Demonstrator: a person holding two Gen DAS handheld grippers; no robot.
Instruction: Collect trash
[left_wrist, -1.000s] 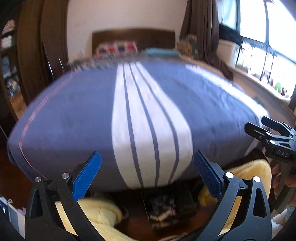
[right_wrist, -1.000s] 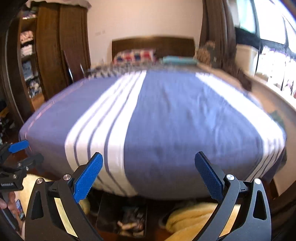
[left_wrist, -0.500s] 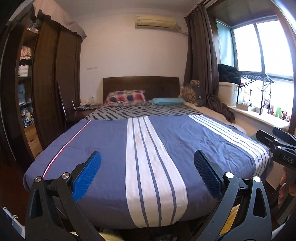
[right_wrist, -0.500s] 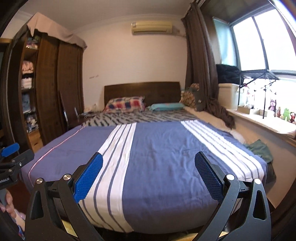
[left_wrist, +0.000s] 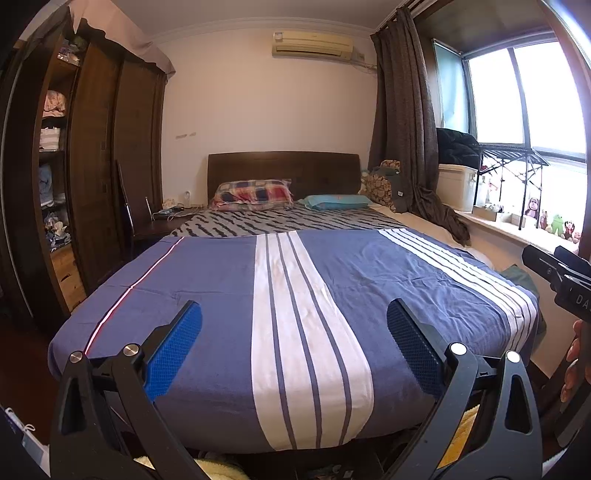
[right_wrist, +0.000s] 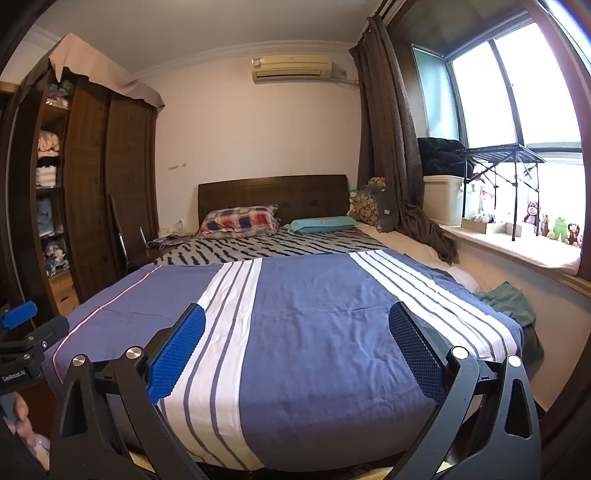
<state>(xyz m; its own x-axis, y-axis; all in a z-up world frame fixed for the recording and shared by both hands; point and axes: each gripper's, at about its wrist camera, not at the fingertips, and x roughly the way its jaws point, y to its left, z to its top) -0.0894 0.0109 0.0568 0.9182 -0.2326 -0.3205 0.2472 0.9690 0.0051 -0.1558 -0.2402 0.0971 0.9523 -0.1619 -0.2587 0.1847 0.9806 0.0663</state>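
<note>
Trash is nowhere in sight on the bed (left_wrist: 221, 280), whose long axis runs toward twelve o'clock from both grippers; no direction to a target, nor a nearer hand, can be judged. Left gripper (left_wrist: 294, 334) and right gripper (right_wrist: 297, 334) hang over the foot of the striped blanket (right_wrist: 314, 332), jaws spread wide, holding nothing. Green cloth (right_wrist: 506, 301) lies at three o'clock.

The blue striped bedspread (left_wrist: 207, 280) lies flat and bare ahead at 12 o'clock; wardrobe (left_wrist: 96, 177) crowds 9 o'clock, cluttered windowsill (right_wrist: 517, 243) 3 o'clock.
</note>
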